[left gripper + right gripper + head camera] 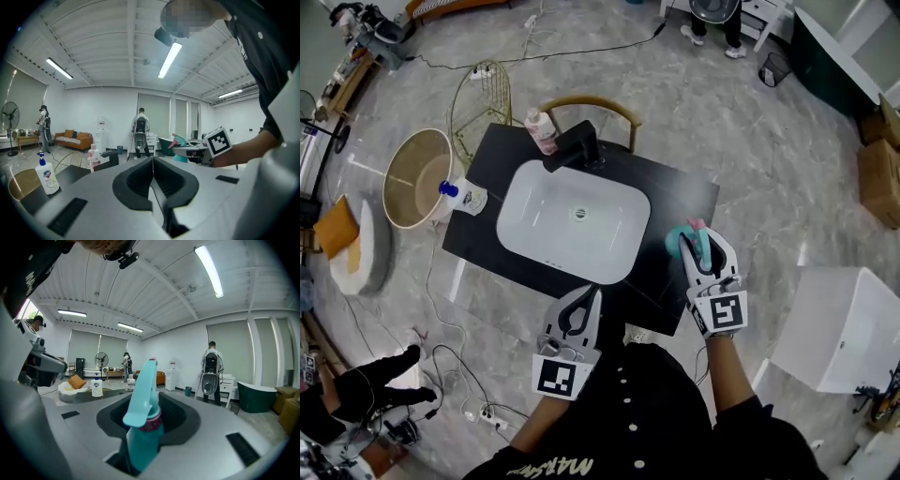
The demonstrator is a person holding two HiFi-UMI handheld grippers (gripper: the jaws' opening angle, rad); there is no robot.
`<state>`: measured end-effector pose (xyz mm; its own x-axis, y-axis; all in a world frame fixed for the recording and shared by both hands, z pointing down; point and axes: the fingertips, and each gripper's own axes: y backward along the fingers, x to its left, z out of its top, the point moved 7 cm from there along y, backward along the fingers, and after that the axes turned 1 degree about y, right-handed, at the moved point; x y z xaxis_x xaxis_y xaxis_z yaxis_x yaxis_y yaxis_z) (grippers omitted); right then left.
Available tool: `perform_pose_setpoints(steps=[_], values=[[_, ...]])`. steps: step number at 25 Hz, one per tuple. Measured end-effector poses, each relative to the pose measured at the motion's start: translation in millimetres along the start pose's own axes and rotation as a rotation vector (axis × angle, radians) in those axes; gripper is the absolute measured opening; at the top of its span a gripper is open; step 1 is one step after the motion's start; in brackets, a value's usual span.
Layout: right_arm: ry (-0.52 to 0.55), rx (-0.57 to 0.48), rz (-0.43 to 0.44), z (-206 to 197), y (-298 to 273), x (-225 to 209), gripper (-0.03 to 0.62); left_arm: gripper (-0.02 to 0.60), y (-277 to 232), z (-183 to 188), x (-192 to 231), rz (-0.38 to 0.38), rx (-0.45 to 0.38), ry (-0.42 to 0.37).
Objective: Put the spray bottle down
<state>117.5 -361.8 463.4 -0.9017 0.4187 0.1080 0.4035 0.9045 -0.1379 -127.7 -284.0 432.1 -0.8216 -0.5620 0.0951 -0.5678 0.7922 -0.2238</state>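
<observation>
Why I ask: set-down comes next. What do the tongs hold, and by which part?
Right tongs grip the teal spray bottle by its body, below the trigger head; left tongs are shut, empty.

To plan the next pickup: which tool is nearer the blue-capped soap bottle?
Left. The left tool is diagonally from the soap bottle, at the counter's front edge; the right tool is across the sink.

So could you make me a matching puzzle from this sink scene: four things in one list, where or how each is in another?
Things
1. spray bottle
2. pump bottle
3. pink bottle
4. left gripper

Places or states
A. fingers together, nothing between them
B. beside the black tap
C. held in the right gripper
D. at the left corner of the black counter

Pairs: 1-C, 2-D, 3-B, 4-A
</observation>
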Motion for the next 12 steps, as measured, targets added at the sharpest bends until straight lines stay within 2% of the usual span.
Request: perform_pose_setpoints(steps=[5,12], values=[[-0.021,0.059,-0.016,-37.2,-31.9,-7.4,0.124,0.015,-6.9,-27.2,3.5,-0.054,0.113,0.038],[-0.037,0.086,-0.037,-75.5,-79.5,-25.6,0.125,0.015,-24.7,-55.3,12.8,-0.108,0.200,0.066]])
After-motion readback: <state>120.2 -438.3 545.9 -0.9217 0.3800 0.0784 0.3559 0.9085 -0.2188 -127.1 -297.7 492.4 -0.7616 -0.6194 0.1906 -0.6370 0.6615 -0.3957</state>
